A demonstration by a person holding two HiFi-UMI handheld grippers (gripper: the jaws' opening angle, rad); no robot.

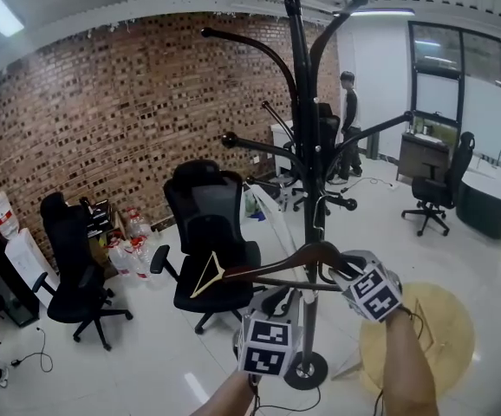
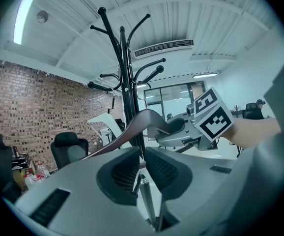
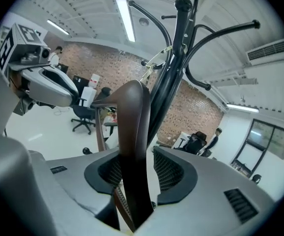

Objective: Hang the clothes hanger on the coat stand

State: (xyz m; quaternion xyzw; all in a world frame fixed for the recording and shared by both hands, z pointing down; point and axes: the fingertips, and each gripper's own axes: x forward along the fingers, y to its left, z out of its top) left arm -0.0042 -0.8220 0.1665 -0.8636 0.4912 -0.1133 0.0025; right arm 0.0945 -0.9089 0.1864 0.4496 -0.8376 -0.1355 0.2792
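Clothes hanger (image 3: 132, 132): dark brown wood, held up in the air between the two tongs, just in front of the black pole of the coat stand (image 1: 301, 146). In the head view it crosses the pole directly above both tongs. Its peak is against the pole and its paler end reaches out past the left tongs, to their left. Whether its hook sits on a peg cannot be made out.

Left tongs (image 2: 143, 155): nearly level, below the hanger and close in front of the stand's pole. The jaws are drawn almost together, with only a thin slot between them. A sliver of the hanger's brown lower bar shows nipped at their tips, so they are clenched on the hanger. The hanger's sloping arm rises above and beyond these jaws toward the right tongs.

Right tongs (image 3: 136, 155): just to the right of the left tongs and a little higher, pointing slightly downward. The jaws stand wide apart, released. The hanger's broad shoulder stands upright between them, close against the left-hand pad, with a clear gap to the right-hand pad. The grip is not closed.

Surroundings: beyond the tongs, black office chairs (image 1: 211, 232) stand on a glossy white floor (image 1: 172, 362) before a brick wall (image 1: 103, 120). A person (image 1: 348, 102) stands far behind the stand.
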